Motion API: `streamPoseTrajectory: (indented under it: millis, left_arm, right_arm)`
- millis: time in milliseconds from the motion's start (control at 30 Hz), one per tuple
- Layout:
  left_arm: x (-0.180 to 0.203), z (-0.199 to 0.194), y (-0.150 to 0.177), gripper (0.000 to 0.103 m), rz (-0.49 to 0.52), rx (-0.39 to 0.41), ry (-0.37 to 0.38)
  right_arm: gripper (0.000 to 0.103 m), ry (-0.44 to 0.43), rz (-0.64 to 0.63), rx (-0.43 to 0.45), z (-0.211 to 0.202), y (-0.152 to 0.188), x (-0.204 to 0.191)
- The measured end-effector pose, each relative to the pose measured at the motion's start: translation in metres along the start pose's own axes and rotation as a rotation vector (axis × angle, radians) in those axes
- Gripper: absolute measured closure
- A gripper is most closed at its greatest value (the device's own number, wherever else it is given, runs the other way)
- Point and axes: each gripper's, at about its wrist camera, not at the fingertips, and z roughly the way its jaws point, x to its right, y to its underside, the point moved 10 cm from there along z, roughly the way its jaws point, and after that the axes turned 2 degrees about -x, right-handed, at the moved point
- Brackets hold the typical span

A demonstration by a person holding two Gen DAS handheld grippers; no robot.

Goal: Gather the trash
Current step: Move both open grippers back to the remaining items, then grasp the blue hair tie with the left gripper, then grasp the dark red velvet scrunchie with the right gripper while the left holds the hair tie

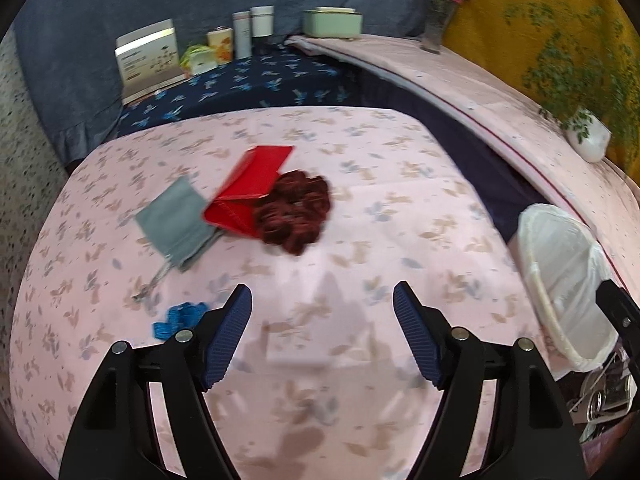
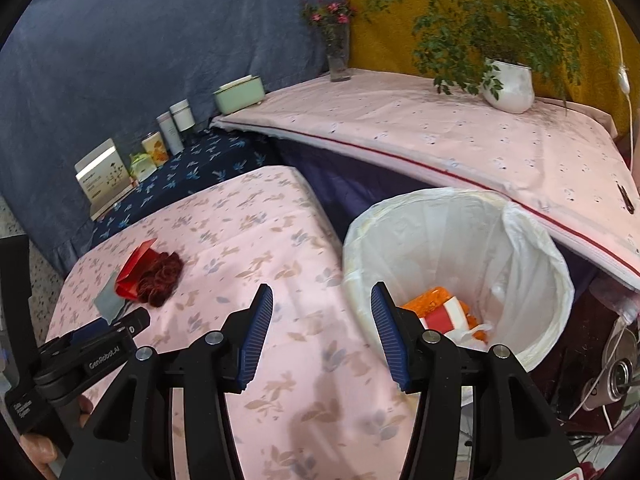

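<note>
1. Our left tool (image 1: 322, 300) hangs released over the near part of the tabletop (image 1: 400, 200), nothing between its blue pads; our right tool (image 2: 322, 300) is likewise released and empty, poised over the tabletop's right edge beside the bin.
2. The trash left to collect lies toward the far-left of the tabletop: a red carton (image 1: 252, 188) folded open, a dark red crumpled wad (image 1: 296, 212) touching its right side, a grey pouch (image 1: 176, 224) just beside its left, and a small blue scrap (image 1: 180, 318) near the left tool's left finger.
3. We judge the next step to be a pick from that cluster. The wad looks soft, so we would bring the left tool down over its middle and close fully; the carton is better pinched on one thin flap.
4. The white-lined bin (image 2: 532, 264) stands off the tabletop's right edge, mouth open. Inside we see an orange wrapper (image 2: 430, 298) and a red-and-white piece (image 2: 448, 314); plenty of room remains.
</note>
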Motion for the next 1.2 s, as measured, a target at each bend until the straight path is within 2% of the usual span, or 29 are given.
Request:
streamPoseTrajectory:
  millis: [200, 367, 500, 633, 700, 733, 867, 1200]
  left_arm:
    - [-0.049, 0.01, 0.01, 0.034, -0.053, -0.017, -0.059]
    - [-0.078, 0.022, 0.025, 0.034, -0.099, -0.056, -0.069]
    - [-0.091, 0.029, 0.032, 0.039, -0.113, -0.075, -0.064]
    - [-0.096, 0.035, 0.033, 0.046, -0.101, -0.085, -0.068]
    - [-0.095, 0.036, 0.033, 0.059, -0.091, -0.087, -0.059]
    - [-0.095, 0.036, 0.031, 0.06, -0.086, -0.085, -0.056]
    - [-0.088, 0.031, 0.026, 0.079, -0.074, -0.076, -0.023]
    - [-0.069, 0.006, 0.001, 0.08, -0.056, -0.022, 0.059]
  right_arm:
    - [0.053, -0.025, -0.047, -0.02, 0.006, 0.011, -0.034]
    - [0.053, -0.044, -0.082, -0.045, 0.014, 0.021, -0.061]
    - [0.053, -0.061, -0.11, -0.065, 0.022, 0.03, -0.085]
    - [0.053, -0.075, -0.133, -0.082, 0.03, 0.036, -0.104]
    - [0.053, -0.08, -0.143, -0.089, 0.032, 0.039, -0.111]
    - [0.053, -0.083, -0.147, -0.092, 0.034, 0.04, -0.114]
    - [0.053, -0.09, -0.166, -0.1, 0.037, 0.039, -0.123]
    - [0.053, -0.106, -0.185, -0.109, 0.05, 0.03, -0.145]
